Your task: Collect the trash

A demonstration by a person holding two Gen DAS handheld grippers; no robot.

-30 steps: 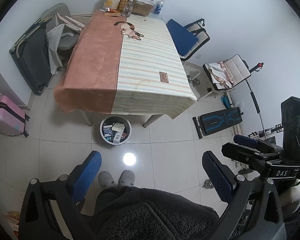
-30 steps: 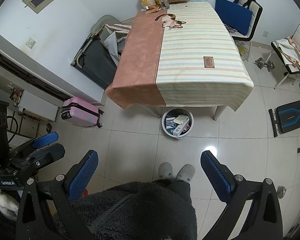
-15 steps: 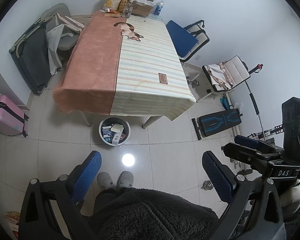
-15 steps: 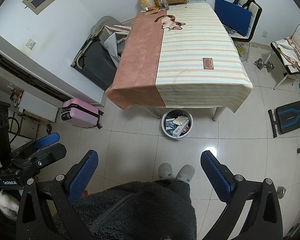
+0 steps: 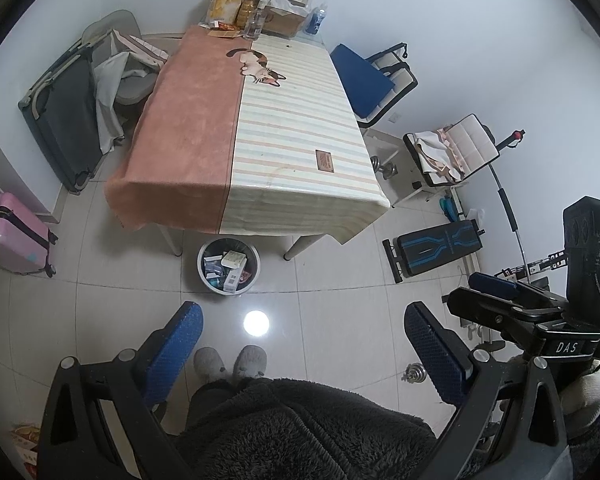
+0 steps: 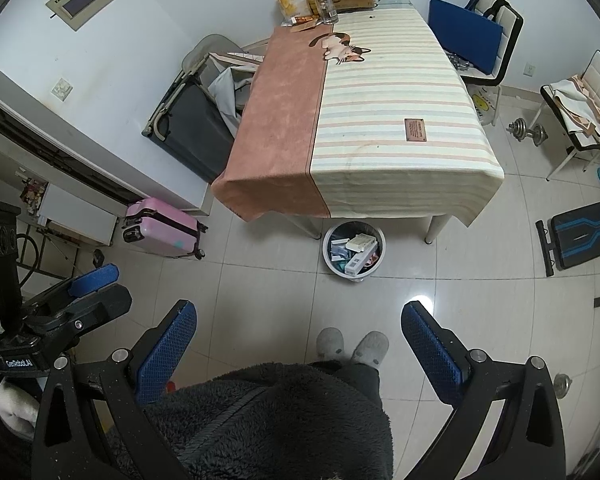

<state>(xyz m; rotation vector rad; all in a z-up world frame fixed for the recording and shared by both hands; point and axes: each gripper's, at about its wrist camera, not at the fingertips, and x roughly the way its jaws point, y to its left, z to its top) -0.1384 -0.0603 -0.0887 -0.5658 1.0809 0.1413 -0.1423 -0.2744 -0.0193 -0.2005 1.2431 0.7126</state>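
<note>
Both the left claw and right claw were held wide apart and empty, while the filled trash bin was seen on the floor under the worktop's near edge, where a careless reach could tip it.

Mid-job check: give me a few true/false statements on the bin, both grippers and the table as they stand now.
1. The round grey waste bin holds boxes and packets. True.
2. The left gripper grips a carton. False: its blue-padded jaws stand open, empty.
3. The right gripper is open. True.
4. The bin stands on the pink-and-striped tablecloth. False: it sits on the tiled floor at the table's near edge.
5. A pink hard-shell suitcase lies on the floor. True.
</note>
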